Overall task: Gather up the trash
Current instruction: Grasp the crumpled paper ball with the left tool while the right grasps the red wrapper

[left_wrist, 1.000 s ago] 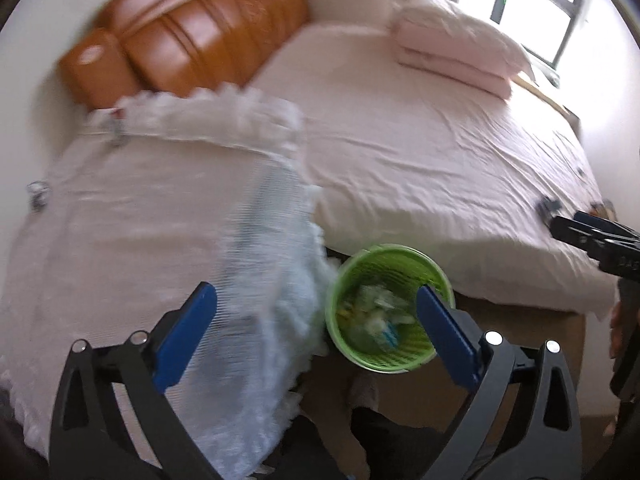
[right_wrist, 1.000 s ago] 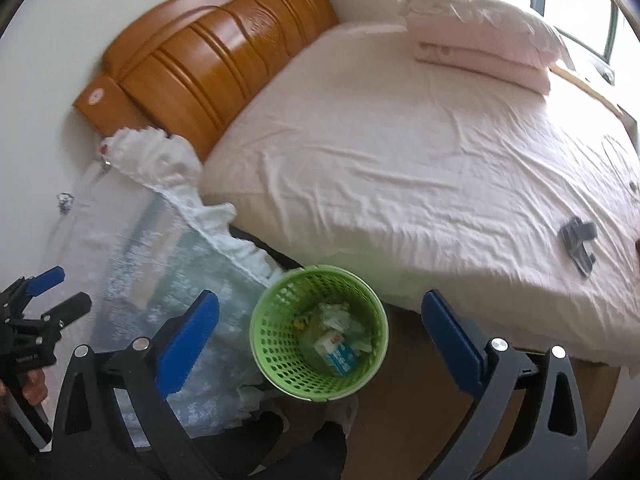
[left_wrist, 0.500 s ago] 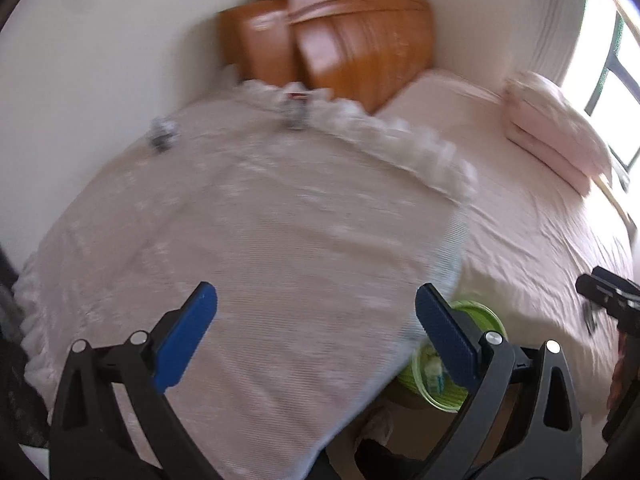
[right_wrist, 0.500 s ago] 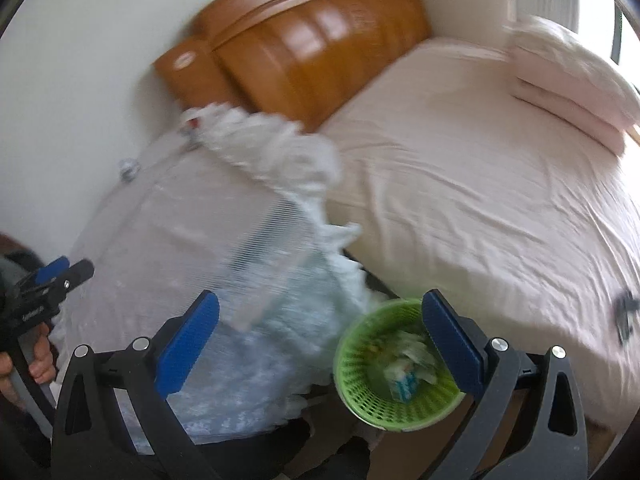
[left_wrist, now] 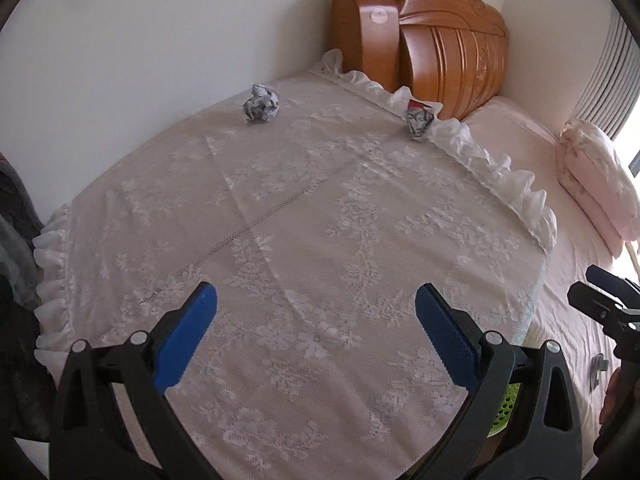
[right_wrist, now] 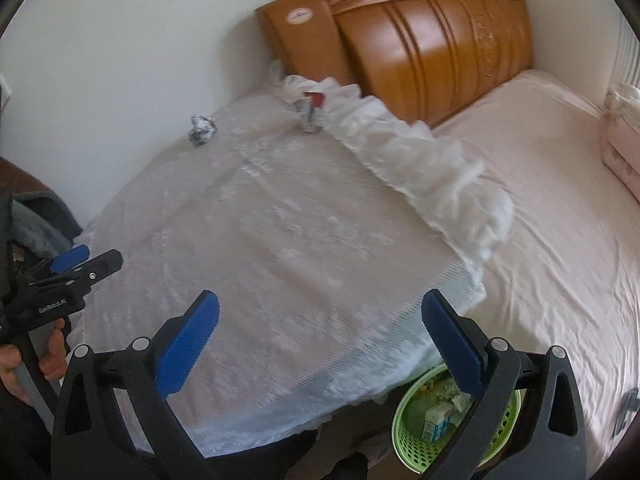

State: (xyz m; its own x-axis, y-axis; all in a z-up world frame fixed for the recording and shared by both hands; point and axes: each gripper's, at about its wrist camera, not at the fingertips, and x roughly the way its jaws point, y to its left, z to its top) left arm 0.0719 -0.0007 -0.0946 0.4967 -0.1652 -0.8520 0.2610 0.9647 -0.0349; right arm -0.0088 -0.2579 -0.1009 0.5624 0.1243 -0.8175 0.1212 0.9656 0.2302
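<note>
A: What sort of room?

B: A bedroom. A plain white wall [left_wrist: 168, 40] runs along the left and far side.

A: Furniture?

B: A bed [right_wrist: 560, 216] under a pale pink sheet fills the right. Its carved wooden headboard [left_wrist: 452, 40] stands against the far wall. Near left, just beside the bed, a surface lies under a white lace cloth [left_wrist: 300, 240] with a frilled edge [left_wrist: 512, 184].

A: Bedding?

B: Folded pink pillows [left_wrist: 596, 184] are stacked at the far right.

A: Light?

B: Daylight comes from the right, by a pale ribbed curtain [left_wrist: 612, 76].
</note>
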